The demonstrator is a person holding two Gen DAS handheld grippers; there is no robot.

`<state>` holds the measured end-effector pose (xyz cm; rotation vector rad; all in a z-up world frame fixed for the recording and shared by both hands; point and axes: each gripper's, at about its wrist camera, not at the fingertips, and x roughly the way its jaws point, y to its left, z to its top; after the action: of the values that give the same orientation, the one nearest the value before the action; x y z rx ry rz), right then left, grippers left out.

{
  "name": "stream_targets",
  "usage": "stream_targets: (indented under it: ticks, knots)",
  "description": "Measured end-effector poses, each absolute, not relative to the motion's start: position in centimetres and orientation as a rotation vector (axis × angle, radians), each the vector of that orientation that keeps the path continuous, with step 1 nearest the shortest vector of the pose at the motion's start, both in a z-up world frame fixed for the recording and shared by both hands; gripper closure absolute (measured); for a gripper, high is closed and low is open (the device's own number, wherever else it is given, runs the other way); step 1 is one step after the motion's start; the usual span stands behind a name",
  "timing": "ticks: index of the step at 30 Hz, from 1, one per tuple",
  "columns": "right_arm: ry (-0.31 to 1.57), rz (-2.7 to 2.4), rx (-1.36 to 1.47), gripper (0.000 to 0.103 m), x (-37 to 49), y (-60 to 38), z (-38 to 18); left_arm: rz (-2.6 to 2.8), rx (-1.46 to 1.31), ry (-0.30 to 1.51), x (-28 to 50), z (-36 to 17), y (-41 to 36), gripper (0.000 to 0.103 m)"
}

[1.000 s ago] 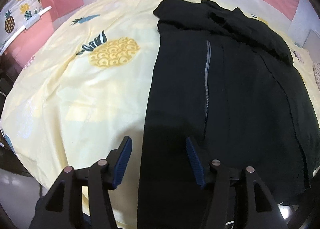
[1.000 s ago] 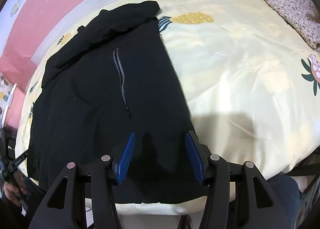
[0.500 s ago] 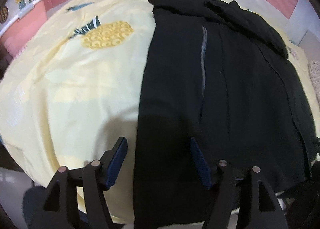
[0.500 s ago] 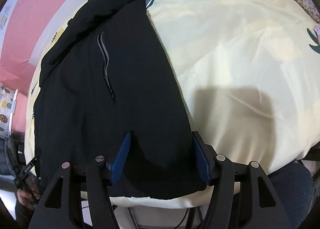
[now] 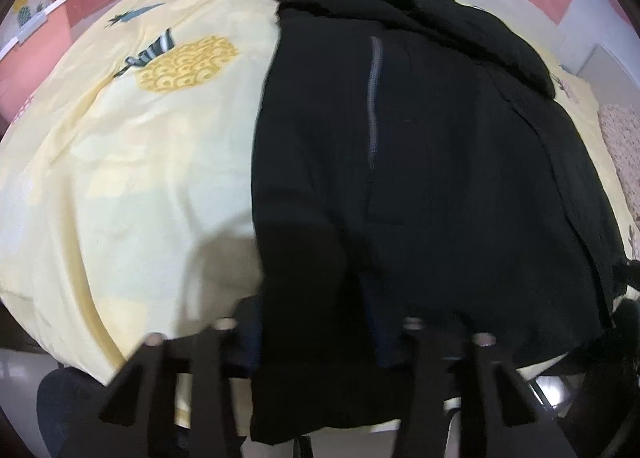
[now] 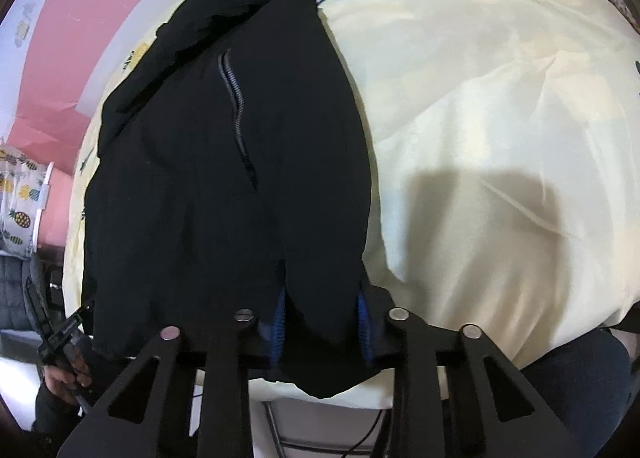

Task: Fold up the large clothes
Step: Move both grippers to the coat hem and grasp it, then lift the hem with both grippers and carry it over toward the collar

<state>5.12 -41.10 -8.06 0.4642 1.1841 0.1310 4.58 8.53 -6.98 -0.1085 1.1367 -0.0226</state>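
Black jacket (image 5: pixel 420 162) lies flat on the pineapple-print sheet (image 5: pixel 132 162), hem hanging off the near edge. Left gripper (image 5: pixel 316 338) at the hem's left corner, jaws wide w/ fabric draped between, not pinched. Right gripper (image 6: pixel 322 322) at the hem's right corner, blue pads (image 6: pixel 279 318) apart, cloth between. Grey zip (image 6: pixel 234 114) runs up mid-jacket.
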Motion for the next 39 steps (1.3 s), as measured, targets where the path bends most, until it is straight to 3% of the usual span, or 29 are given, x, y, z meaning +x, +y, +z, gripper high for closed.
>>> stream_targets:
  ticks: [2,5,21,39]
  knots:
    - [1.174,0.14,0.467,0.078,5.0,-40.9,-7.7,-0.019,-0.108,1.13,4.6,-6.4,8.4,0.085]
    - [1.148,0.159,0.474,0.079,4.6,-41.1,-6.8,-0.016,-0.162,1.109,4.6,-5.2,9.2,0.087]
    - [1.0,0.239,0.525,0.081,4.6,-41.6,-2.7,-0.048,-0.323,0.921,4.3,0.4,12.4,0.088]
    - [0.785,0.317,0.519,0.081,9.9,-42.0,5.2,-0.119,-0.441,0.706,10.4,7.5,13.5,0.088]
